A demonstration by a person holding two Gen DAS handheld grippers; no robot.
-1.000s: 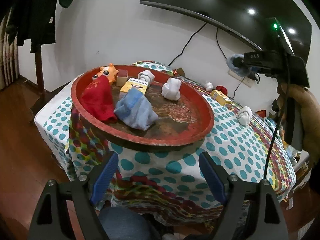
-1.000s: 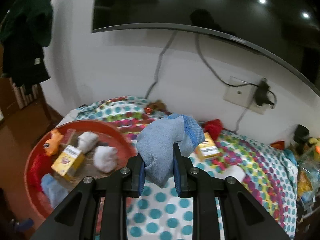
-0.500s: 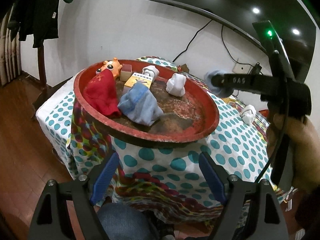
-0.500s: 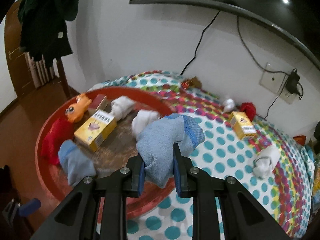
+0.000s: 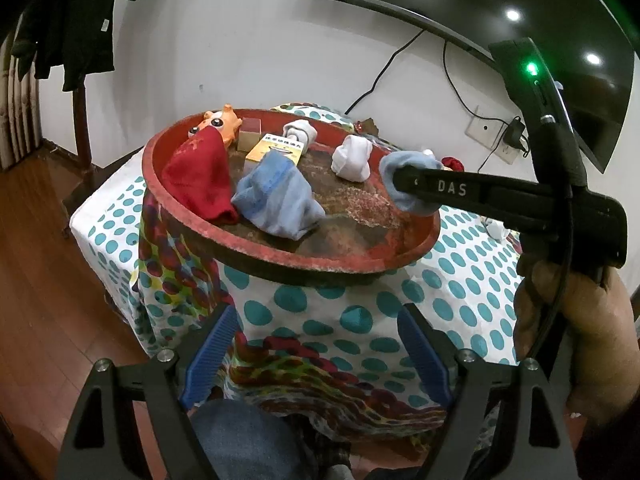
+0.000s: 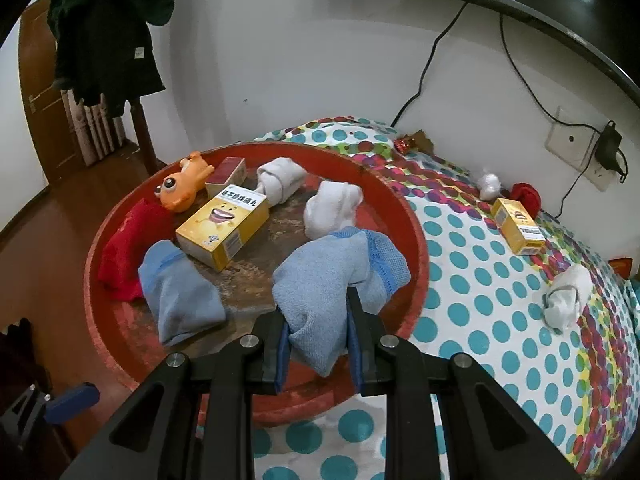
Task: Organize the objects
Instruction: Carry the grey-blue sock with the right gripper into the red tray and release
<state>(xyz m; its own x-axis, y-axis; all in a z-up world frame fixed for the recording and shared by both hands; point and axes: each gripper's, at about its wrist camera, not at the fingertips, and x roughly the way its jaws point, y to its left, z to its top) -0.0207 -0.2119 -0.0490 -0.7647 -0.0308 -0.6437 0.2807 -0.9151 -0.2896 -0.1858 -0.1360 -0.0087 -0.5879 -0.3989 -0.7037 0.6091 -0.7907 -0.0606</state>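
Right hand-held gripper (image 6: 319, 342) clamping a blue sock (image 6: 336, 280), pads pressing on its bunched middle, sock hanging over the near-right part of the red tray (image 6: 416, 216), not resting on the tray floor. Appearing in left view as well: sock (image 5: 390, 168) sticking out of the black gripper arm above the tray's right rim. Hand (image 5: 576, 320) gripping that tool's handle at right.

Lying in the tray: second blue sock (image 6: 180, 296) at near left, touching a red sock (image 6: 124, 248) against the left wall; yellow box (image 6: 224, 228) in the middle; orange toy (image 6: 180, 184) and small brown box (image 6: 228, 172) at the far rim; rolled white sock (image 6: 280, 180) behind the yellow box; another white sock (image 6: 332, 208) just beyond the held one.

Sitting on the dotted tabletop (image 6: 472, 280) outside the tray, well to the right: second yellow box (image 6: 518, 226), red bundle (image 6: 526, 196) beside it, small white bundle (image 6: 490, 185) farther back, white sock (image 6: 566, 298) near the right edge.

Left hand-held gripper (image 5: 316, 354) standing wide open, nothing between the blue pads, hovering off the tabletop's near edge, aiming at the tray.
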